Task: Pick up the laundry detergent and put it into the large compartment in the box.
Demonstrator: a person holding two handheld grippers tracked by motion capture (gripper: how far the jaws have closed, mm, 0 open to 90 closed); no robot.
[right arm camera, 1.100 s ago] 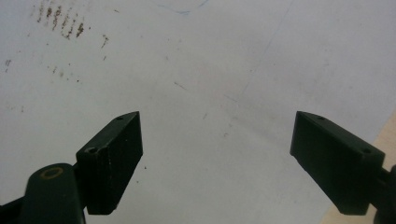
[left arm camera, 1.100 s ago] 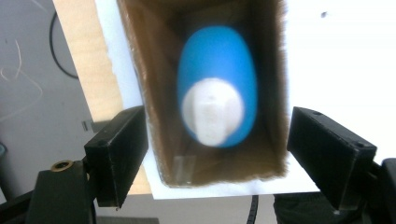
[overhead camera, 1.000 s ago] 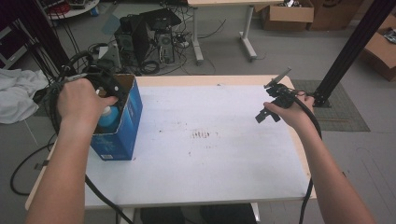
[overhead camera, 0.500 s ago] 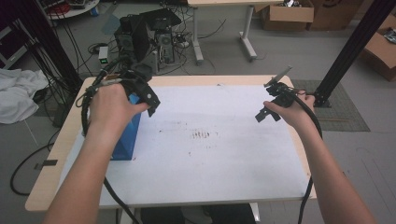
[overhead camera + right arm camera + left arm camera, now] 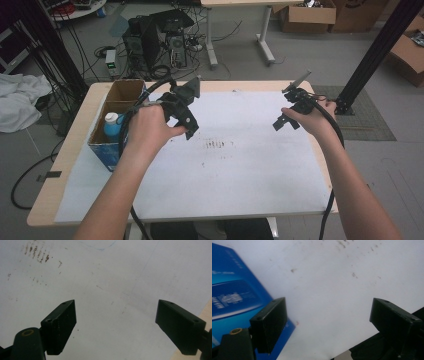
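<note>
At the left edge of the worktop [image 5: 300,210] stands a blue cardboard box [image 5: 107,150], its flaps open upward and its inside split into compartments; a bottle with a white cap and a blue body [image 5: 112,125] stands upright in the nearer compartment. Upright and walled in on all sides, the bottle looks unlikely to tip or roll, which is probably why it sits there. A white paper sheet [image 5: 240,185] covers most of the worktop, marked with dark smudges [image 5: 216,145] near its middle.

The left tongs [image 5: 189,131] hang over the sheet just to the right of the box, apart from both box and bottle. Their jaws have just been opening and stand wide, with nothing between them; the left gripper view shows bare paper in the gap and the blue box wall [image 5: 234,297] off to one side. The left forearm reaches in from the bottom of the high view, with the hand wrapped around the gripper body and the jaws pointing down and toward the middle of the sheet.

The right tongs [image 5: 281,122] are held above the sheet's far right part, well apart from the box, with jaws wide and empty. The right wrist is cocked so that the tongs tilt down and inward, in what reads as a waiting pose.
</note>
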